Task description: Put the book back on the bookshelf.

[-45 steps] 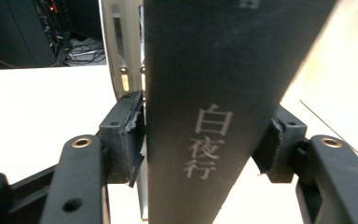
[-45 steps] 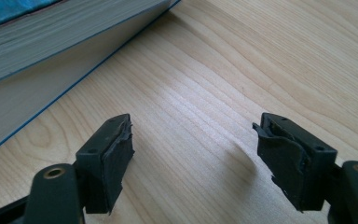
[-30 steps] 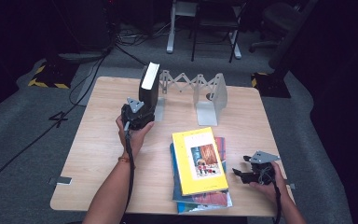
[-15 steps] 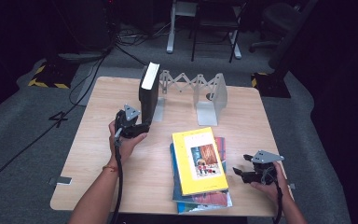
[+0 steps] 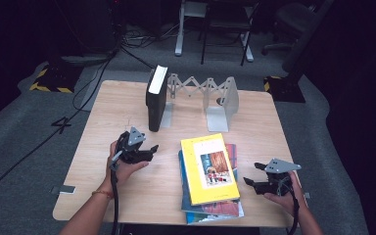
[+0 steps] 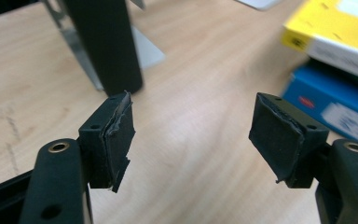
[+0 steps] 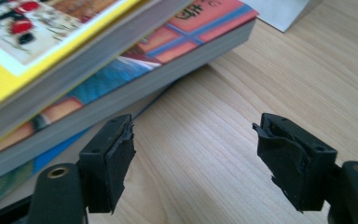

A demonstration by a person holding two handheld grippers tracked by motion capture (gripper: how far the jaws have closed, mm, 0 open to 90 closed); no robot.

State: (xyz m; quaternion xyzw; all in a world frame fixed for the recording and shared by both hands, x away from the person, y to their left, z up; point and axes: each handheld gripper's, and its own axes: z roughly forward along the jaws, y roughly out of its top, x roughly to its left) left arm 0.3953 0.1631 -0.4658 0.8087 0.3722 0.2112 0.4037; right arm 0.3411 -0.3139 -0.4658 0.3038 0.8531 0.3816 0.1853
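Both tongs gape empty: left tongs [image 5: 149, 149], right tongs [image 5: 249, 174] flanking glossy yellow book [image 5: 209, 168]

Ahead of the left gripper [image 6: 193, 140], the black book [image 6: 105, 44] is cut off by the top edge. Right of it, the yellow book [image 6: 335, 32] blurs and runs off-frame.

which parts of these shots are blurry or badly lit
High view: the light wooden table is well lit, the room behind it very dark. Left gripper view: the yellow book and blue book at the right edge are smeared, while the black jaw pads stay sharp. Right gripper view: the stacked books look soft up close.
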